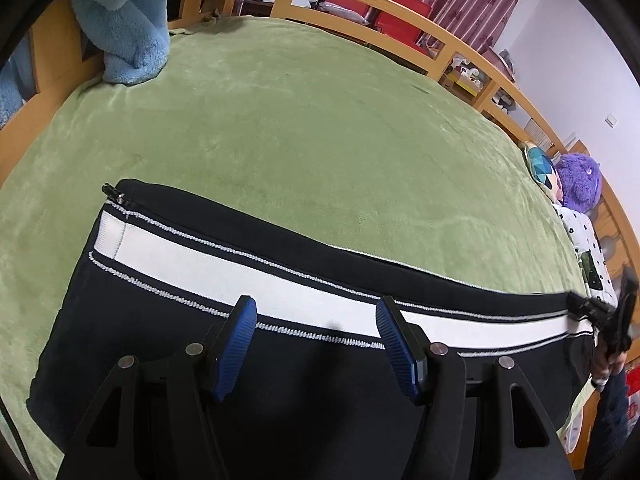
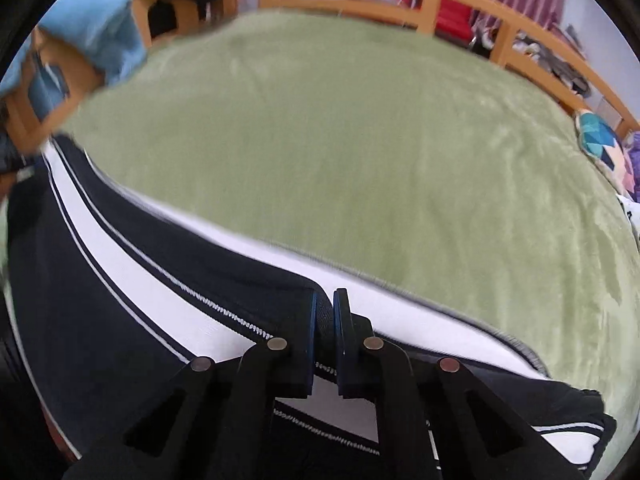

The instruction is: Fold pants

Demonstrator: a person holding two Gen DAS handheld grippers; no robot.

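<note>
Dark navy pants [image 1: 160,320] with a broad white side stripe [image 1: 200,264] lie flat across a green blanket [image 1: 300,128]. A zipper pull sits at their far left corner. My left gripper [image 1: 317,320] hovers over the stripe, its blue pads [image 1: 244,320] wide apart and nothing pinched between them. At the far right of that view, my right gripper [image 1: 600,316] sits at the end of the pants. In the right wrist view my right gripper [image 2: 325,314] has its pads nearly together on the dark edge of the pants [image 2: 120,280], by the white stripe [image 2: 168,292].
A light blue fleece [image 1: 120,32] hangs over the wooden bed rail [image 1: 440,40] at the back left. A patterned cushion [image 1: 542,168], a purple plush toy [image 1: 580,184] and a spotted cloth [image 1: 588,240] lie at the right edge. Red boxes [image 1: 400,12] stand beyond the rail.
</note>
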